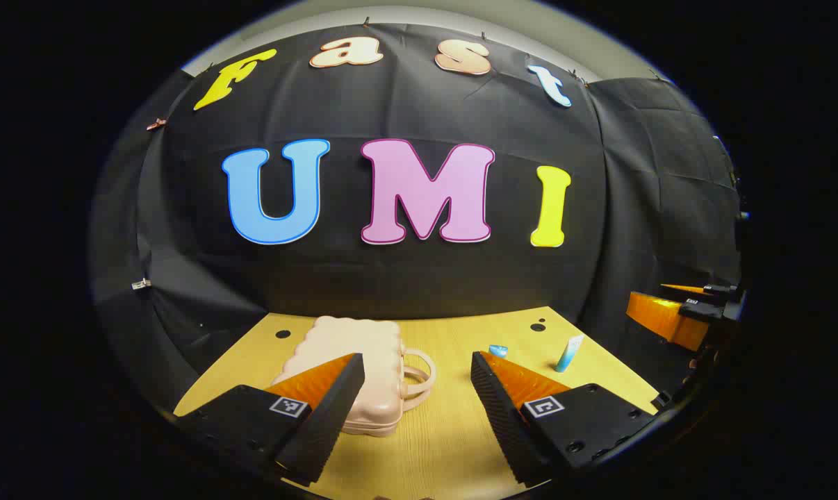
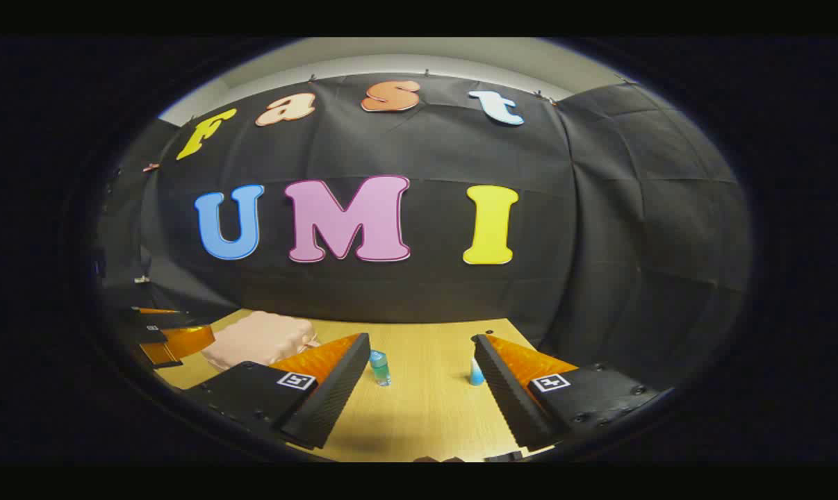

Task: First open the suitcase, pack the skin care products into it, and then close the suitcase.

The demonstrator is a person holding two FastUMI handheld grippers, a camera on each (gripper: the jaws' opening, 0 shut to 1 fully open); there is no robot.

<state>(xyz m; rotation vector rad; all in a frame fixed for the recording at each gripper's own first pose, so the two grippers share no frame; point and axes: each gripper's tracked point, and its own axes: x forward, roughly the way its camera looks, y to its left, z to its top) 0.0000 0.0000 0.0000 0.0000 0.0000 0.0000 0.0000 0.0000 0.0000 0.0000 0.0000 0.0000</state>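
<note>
Wooden table (image 1: 447,430) under me | pink suitcase (image 1: 363,361) lies closed | right of it, small bottle (image 2: 379,367), then tube (image 2: 477,373) | both my grippers (image 1: 415,389) (image 2: 419,375) spread wide, empty | risk: nudging the light suitcase away.

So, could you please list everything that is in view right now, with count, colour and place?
suitcase: one, pale pink, closed, lying on the left part of the table, handles toward the middle.
small bottle: one, teal with a lighter cap, upright near the middle of the table.
tube: one, white and blue, standing on its cap toward the right side.
table: one, light wood, with a few dark holes near its far edge.
left gripper: one, black with orange fingers, open, above the near edge by the suitcase.
right gripper: one, black with orange fingers, open, facing the bottle and tube.
</note>
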